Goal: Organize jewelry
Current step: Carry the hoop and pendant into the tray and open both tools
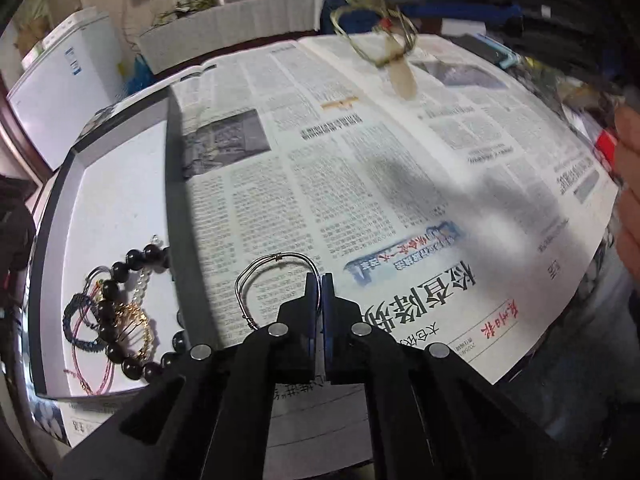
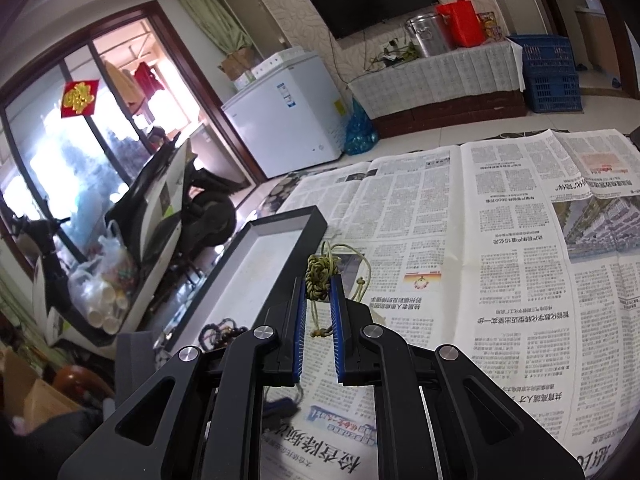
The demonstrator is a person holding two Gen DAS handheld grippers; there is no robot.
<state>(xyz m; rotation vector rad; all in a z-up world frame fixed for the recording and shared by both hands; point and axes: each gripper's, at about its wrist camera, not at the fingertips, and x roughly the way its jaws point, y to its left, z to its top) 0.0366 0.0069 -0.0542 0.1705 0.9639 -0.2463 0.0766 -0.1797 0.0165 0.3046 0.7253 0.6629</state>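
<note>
In the left wrist view, my left gripper (image 1: pixel 320 282) is shut on a thin silver wire bangle (image 1: pixel 276 280) and holds it just above the newspaper, right of a dark-rimmed white tray (image 1: pixel 120 184). The tray holds a black bead bracelet (image 1: pixel 120 336), cord bracelets and a gold chain. In the right wrist view, my right gripper (image 2: pixel 319 286) is shut on the knot of an olive cord necklace (image 2: pixel 319 276), raised above the newspaper beside the tray (image 2: pixel 256 256). In the left wrist view this necklace (image 1: pixel 380 20) hangs blurred at the far side with a pale pendant (image 1: pixel 402 76).
Newspaper (image 1: pixel 360 160) covers the table. A hand (image 1: pixel 628 184) shows at the right edge of the left wrist view. Behind the table stand a white freezer (image 2: pixel 288 116), a scooter (image 2: pixel 172 200), blue crates (image 2: pixel 548 72) and a cloth-covered bench.
</note>
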